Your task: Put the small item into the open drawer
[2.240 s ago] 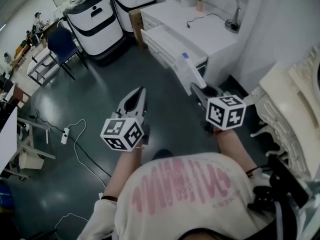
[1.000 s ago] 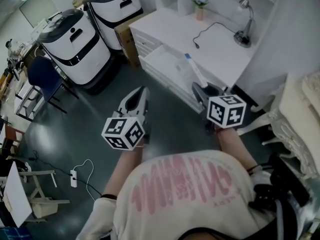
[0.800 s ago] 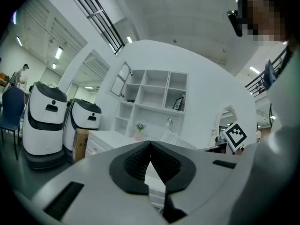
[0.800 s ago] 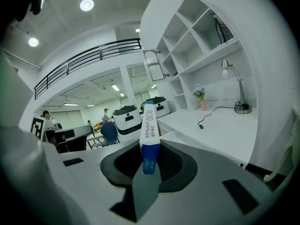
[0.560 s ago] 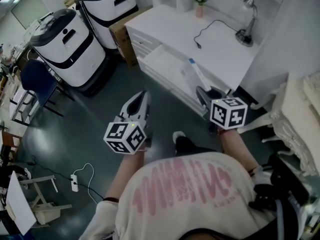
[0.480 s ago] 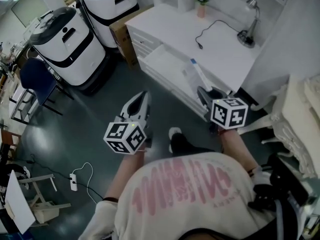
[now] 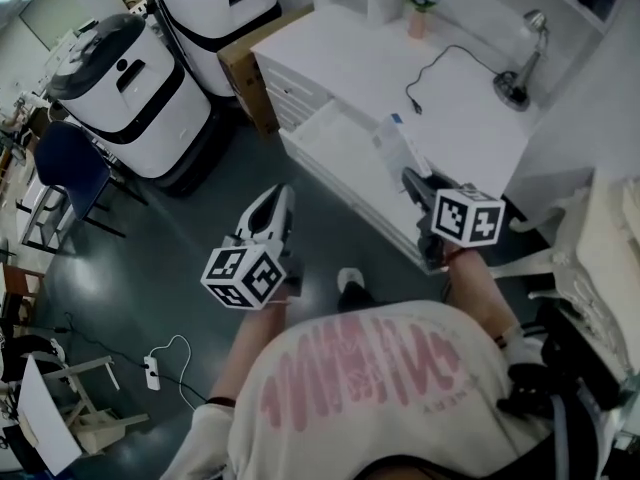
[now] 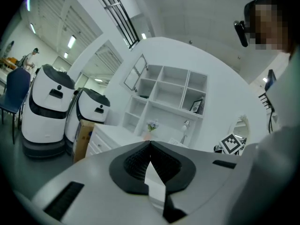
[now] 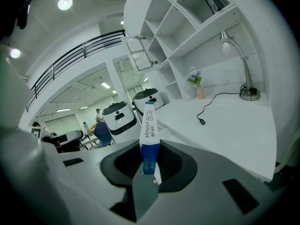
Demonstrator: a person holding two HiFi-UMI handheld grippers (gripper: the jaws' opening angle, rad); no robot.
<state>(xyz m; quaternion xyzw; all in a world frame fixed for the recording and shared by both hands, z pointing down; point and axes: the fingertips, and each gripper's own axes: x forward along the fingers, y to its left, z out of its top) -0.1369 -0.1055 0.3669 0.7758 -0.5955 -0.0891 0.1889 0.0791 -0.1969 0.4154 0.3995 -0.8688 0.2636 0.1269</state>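
The right gripper (image 9: 149,146) is clamped on a slim white-and-blue carton (image 9: 148,125), just right of the open white drawer (image 7: 335,138). The left gripper (image 8: 151,146), jaws together on nothing, hangs near left. A black cable (image 7: 440,68) and a silver lamp (image 7: 522,63) sit far on the white desk (image 7: 470,128).

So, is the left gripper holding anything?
No, the left gripper has its jaws closed together with nothing between them.
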